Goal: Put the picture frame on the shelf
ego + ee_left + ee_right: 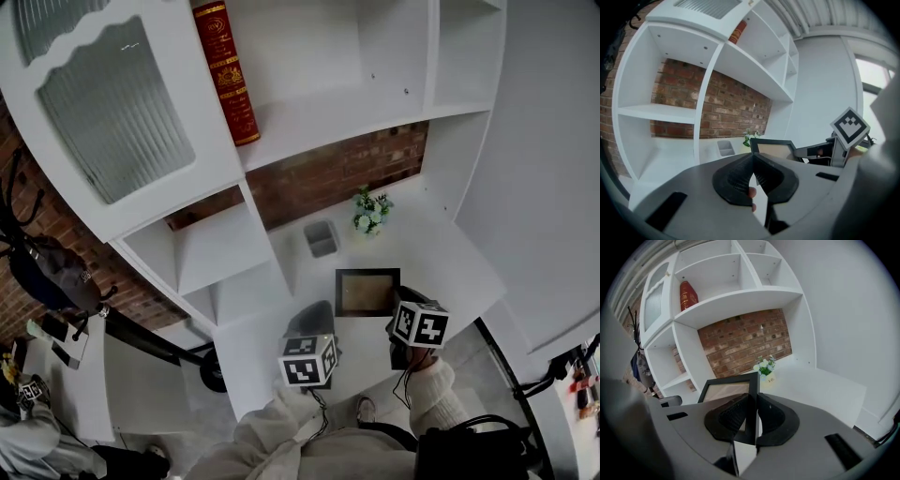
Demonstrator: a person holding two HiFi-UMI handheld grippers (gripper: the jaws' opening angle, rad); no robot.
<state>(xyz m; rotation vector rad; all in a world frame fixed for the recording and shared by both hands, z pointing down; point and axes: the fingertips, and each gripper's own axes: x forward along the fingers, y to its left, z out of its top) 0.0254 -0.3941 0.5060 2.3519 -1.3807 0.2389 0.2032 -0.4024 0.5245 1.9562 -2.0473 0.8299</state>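
Note:
The picture frame point(367, 292), black-edged with a beige inside, hangs just above the white desk point(441, 253). My right gripper point(397, 315) is shut on its right edge. In the right gripper view that black edge point(752, 380) sits clamped between the jaws of the right gripper point(753, 401). My left gripper point(313, 314) hovers to the left of the frame, apart from it. The left gripper point(753, 161) has its jaws closed with nothing in them, and its view shows the frame point(773, 149) ahead at the right. The white shelf board point(337, 122) runs above the brick wall.
A red book point(226, 70) leans on the upper shelf at the left. A small flower pot point(370, 211) and a grey cup-like holder point(322, 238) stand at the back of the desk. Open side compartments point(211, 248) lie to the left. A black bag point(52, 272) hangs at far left.

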